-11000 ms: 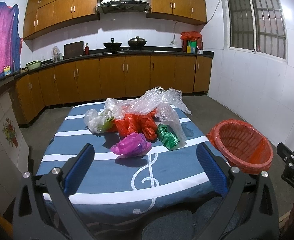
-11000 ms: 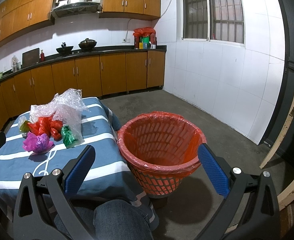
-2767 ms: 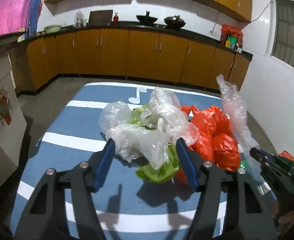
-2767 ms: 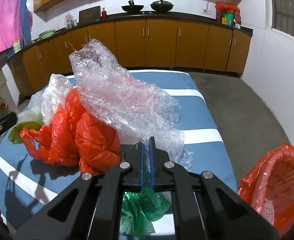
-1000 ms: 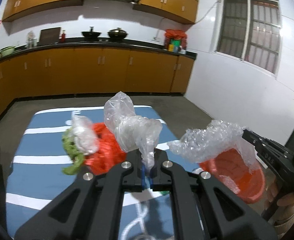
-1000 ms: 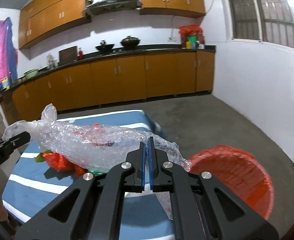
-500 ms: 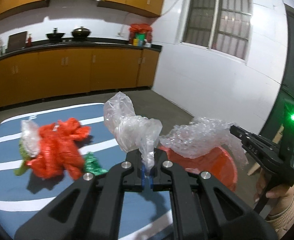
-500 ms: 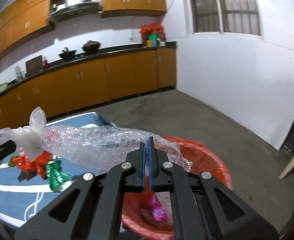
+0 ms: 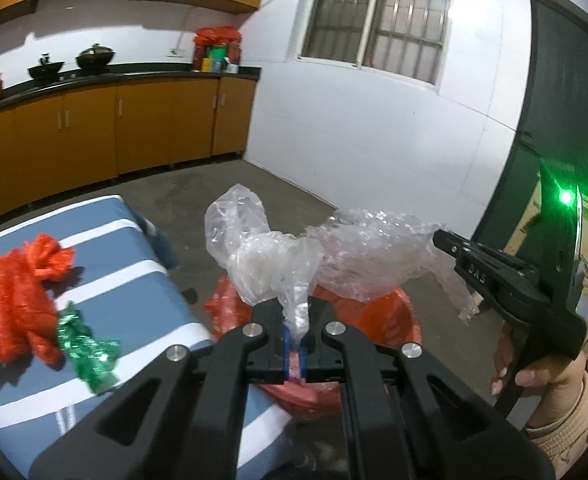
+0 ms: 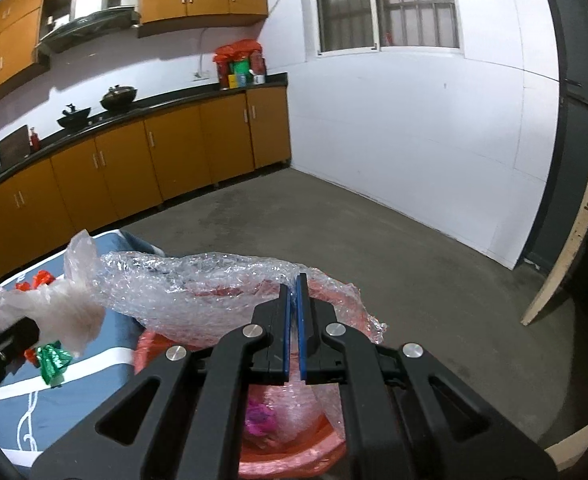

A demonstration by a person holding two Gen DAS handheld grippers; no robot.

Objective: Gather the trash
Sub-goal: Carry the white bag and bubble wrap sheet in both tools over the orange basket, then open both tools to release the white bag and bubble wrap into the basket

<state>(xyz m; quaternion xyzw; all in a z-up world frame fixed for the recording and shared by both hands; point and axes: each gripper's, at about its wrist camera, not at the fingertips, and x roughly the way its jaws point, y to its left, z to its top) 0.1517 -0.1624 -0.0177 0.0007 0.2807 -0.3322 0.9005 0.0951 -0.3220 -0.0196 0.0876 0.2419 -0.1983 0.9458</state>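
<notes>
Left tongs [image 9: 293, 344] pinch soft clear bag [image 9: 266, 256], right tongs [image 10: 293, 328] pinch light bubble wrap [image 10: 214, 284], both above red bin [image 9: 374, 316]. Grab by scrunched edge.

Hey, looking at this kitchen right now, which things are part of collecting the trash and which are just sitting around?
Part of the job:
- clear plastic bag, pinched in the left gripper
- bubble wrap, pinched in the right gripper
- red-lined trash basket
- red plastic bag and green plastic bag on the table

Just lying about:
- woks on the counter
- containers in the counter corner
</notes>
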